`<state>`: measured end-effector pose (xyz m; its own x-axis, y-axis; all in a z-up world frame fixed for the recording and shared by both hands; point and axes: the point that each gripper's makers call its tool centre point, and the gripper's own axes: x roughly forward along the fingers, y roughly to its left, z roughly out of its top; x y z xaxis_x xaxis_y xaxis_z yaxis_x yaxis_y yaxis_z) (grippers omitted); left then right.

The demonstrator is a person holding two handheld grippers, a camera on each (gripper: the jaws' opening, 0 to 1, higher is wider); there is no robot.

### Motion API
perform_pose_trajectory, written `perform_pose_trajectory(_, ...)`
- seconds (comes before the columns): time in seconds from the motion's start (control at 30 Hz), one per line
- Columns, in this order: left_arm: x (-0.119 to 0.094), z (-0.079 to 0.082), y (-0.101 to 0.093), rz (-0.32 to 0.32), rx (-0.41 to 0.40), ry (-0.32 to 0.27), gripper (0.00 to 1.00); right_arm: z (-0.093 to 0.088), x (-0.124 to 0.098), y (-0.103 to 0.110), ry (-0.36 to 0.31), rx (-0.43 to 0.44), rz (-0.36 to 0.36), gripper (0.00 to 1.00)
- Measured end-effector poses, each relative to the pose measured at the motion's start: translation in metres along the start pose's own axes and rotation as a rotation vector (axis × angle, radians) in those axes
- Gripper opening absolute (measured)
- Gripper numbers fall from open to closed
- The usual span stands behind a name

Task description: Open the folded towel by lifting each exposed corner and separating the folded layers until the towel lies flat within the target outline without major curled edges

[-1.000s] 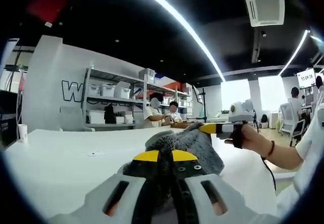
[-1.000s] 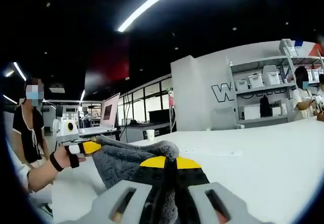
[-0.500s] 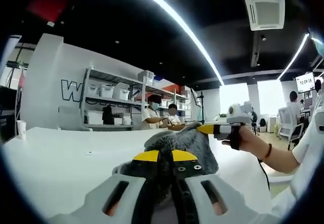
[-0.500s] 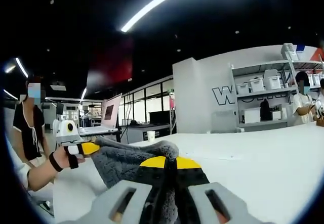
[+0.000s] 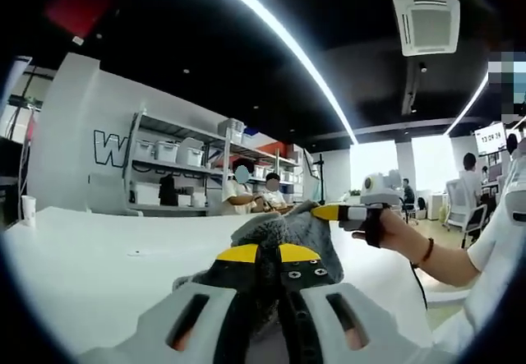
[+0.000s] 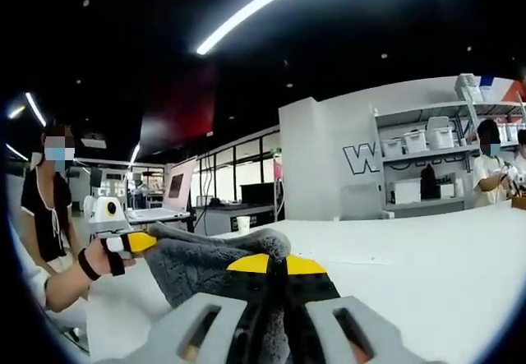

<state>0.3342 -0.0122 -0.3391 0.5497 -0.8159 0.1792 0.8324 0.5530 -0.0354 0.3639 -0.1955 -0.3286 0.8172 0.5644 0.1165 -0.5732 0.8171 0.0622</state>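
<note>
A grey fluffy towel (image 5: 300,237) hangs stretched between my two grippers above the white table (image 5: 99,257). In the left gripper view my left gripper (image 5: 268,254) is shut on one edge of the towel, its yellow-tipped jaws pressed together. The right gripper (image 5: 329,213) comes in from the right, held by a hand, pinching the far corner. In the right gripper view my right gripper (image 6: 275,264) is shut on the towel (image 6: 205,261), and the left gripper (image 6: 140,241) holds the other end at the left.
White table (image 6: 427,257) spreads wide under both views. A paper cup (image 6: 242,223) and a laptop (image 6: 177,187) stand at its far side. Shelves with white bins (image 5: 173,175) line the back wall, with people (image 5: 242,191) working beside them.
Both views have shifted slightly as the hands moved. The towel stays gripped at both ends, and the right gripper has drifted a little left and down in the left gripper view.
</note>
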Motion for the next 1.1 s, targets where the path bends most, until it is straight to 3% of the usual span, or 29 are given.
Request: perform_pose_trajectory(1.1, -0.017, -0.015, -0.015, -0.008, 0.042, 0.040, 0.05, -0.008, -0.024, 0.018, 0.003, -0.009, 0.032, 0.00)
